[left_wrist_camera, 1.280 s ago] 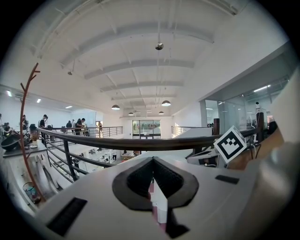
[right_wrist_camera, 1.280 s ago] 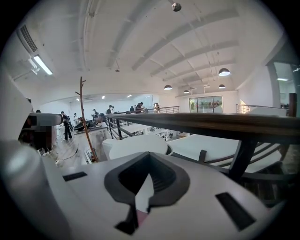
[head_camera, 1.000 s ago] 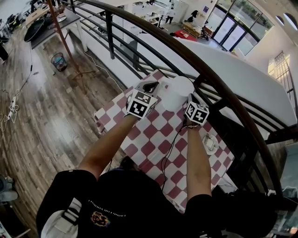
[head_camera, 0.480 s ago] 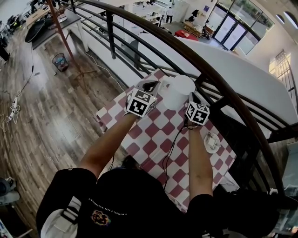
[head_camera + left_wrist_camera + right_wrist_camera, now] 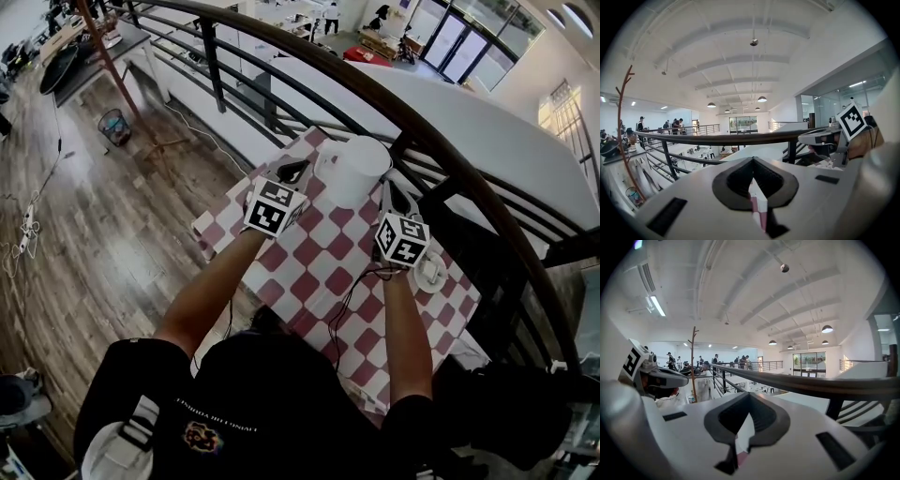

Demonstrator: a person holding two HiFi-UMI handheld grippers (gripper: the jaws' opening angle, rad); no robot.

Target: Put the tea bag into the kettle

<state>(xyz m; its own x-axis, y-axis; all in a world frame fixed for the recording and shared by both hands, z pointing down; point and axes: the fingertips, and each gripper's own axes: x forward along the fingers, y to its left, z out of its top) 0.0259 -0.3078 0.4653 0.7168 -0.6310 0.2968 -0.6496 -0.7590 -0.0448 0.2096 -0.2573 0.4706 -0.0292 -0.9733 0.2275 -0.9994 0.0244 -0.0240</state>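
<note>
A white kettle (image 5: 354, 173) stands at the far side of the red-and-white checkered table (image 5: 319, 272), close to the railing. My left gripper (image 5: 294, 170) is just left of the kettle, and its jaws meet at the tips (image 5: 752, 165), shut with nothing between them. My right gripper (image 5: 387, 186) is to the kettle's right, also shut and empty (image 5: 749, 394). A small white dish (image 5: 429, 272) lies by the right gripper's marker cube; a small pale item rests on it, too small to tell whether it is the tea bag.
A dark curved handrail (image 5: 441, 159) with bars runs directly behind the table. Beyond it is a drop to a lower floor. A black cable (image 5: 347, 300) trails across the cloth toward me. Wood flooring (image 5: 112, 234) lies to the left.
The right gripper has drawn back from the kettle, toward me and to the right, nearer the dish. The left gripper has stayed beside the kettle.
</note>
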